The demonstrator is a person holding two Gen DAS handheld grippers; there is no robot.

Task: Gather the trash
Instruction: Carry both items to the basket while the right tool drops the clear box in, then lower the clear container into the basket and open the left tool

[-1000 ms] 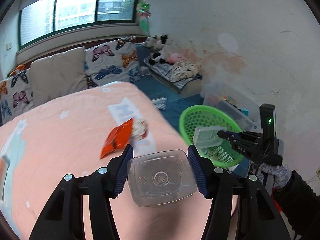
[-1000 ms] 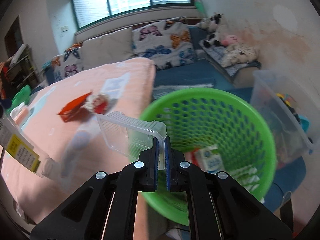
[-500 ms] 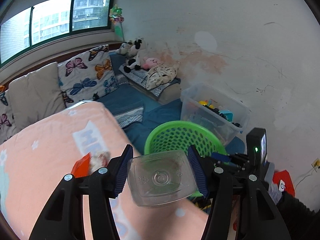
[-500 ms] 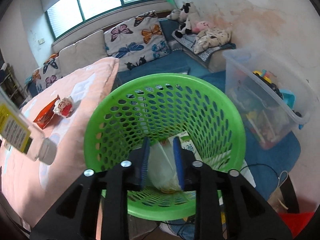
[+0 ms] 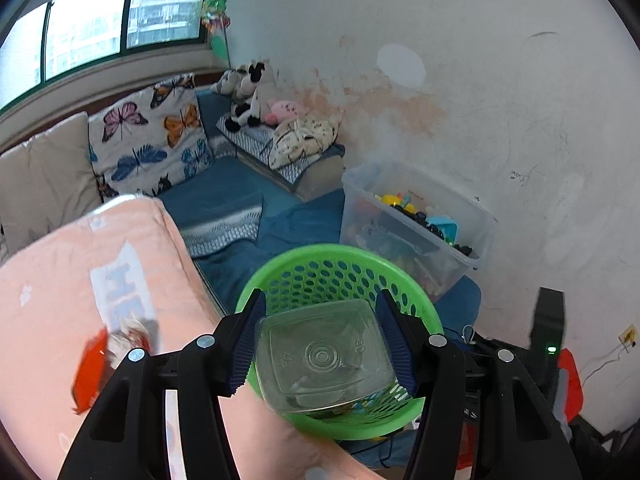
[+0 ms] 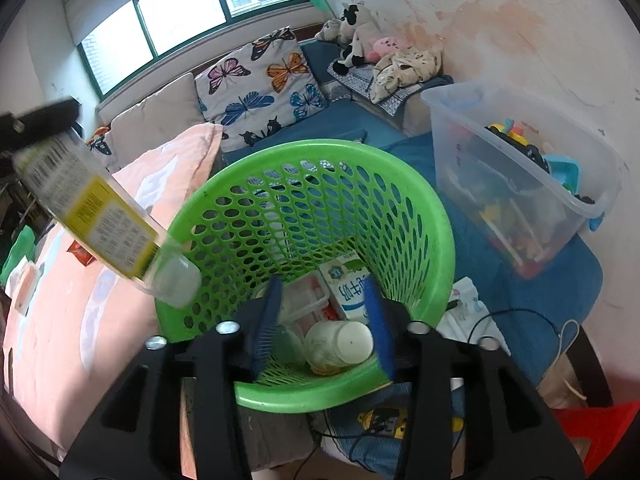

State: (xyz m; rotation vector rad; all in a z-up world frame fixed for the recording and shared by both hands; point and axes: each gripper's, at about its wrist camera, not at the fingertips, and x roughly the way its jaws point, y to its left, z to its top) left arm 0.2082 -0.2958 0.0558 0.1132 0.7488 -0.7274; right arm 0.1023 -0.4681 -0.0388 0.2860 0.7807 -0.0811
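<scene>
Over the basket (image 6: pixel 436 216), already holding a carton (image 6: pixel 349 288) and tub, right gripper (image 6: pixel 324 328) is opening empty; left gripper (image 5: pixel 322 346) clamps a bottle (image 5: pixel 324 358) above it; wrappers (image 5: pixel 92 368) remain on the bed.

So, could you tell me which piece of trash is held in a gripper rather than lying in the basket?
The clear square bottle, clamped base-forward in the left gripper; the milk carton and others lie in the green basket.

A bright green perforated basket (image 6: pixel 404 184) is seen beside a peach-pink bed cover (image 5: pixel 52 276). A clear bottle (image 6: pixel 96 216) is wrapped in a yellow label. White cushions (image 6: pixel 260 80) are patterned with multicoloured butterflies; an orange-red wrapper (image 5: pixel 90 376) is visible.
</scene>
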